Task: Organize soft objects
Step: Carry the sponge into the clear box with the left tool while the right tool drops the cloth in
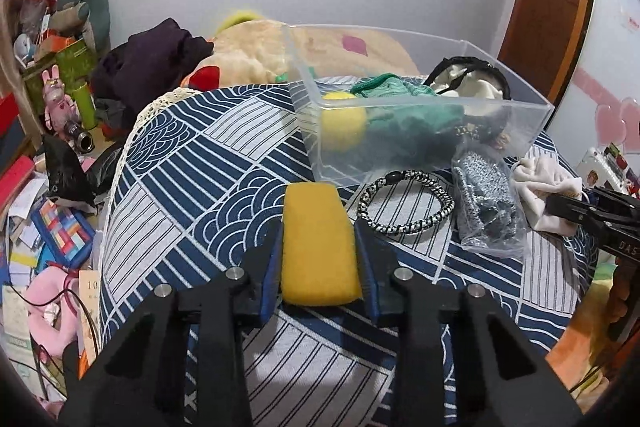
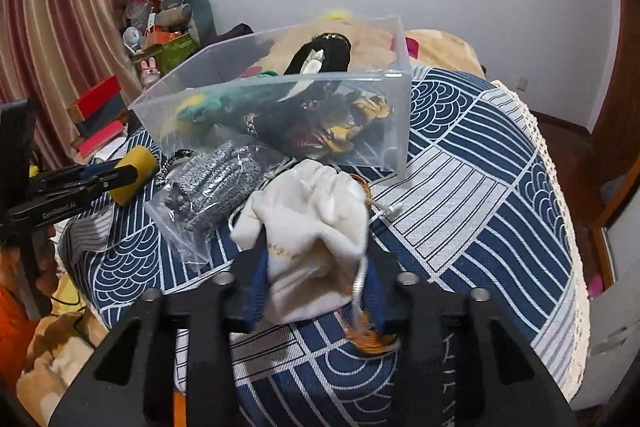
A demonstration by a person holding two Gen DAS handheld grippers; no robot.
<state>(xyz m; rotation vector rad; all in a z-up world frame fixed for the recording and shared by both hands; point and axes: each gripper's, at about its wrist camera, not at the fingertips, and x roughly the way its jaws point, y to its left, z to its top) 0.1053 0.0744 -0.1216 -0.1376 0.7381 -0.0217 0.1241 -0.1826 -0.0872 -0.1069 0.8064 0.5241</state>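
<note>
Left gripper point(image 1: 318, 247) held low and level over the blue patterned tablecloth point(image 1: 192, 163), fingers clamped on a yellow sponge point(image 1: 318, 247) just short of the clear plastic bin point(image 1: 400, 107). Right gripper point(image 2: 316, 267) angled toward the same bin, pinching a white drawstring pouch point(image 2: 308, 223) beside a bagged grey knit point(image 2: 216, 183).

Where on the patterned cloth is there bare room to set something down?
Bare blue-and-white patterned cloth lies right of the clear plastic bin, out to the lace edge, and left of the bin in the left view. Crowded in front: braided black-and-white bracelet, zip bag of grey knit.
</note>
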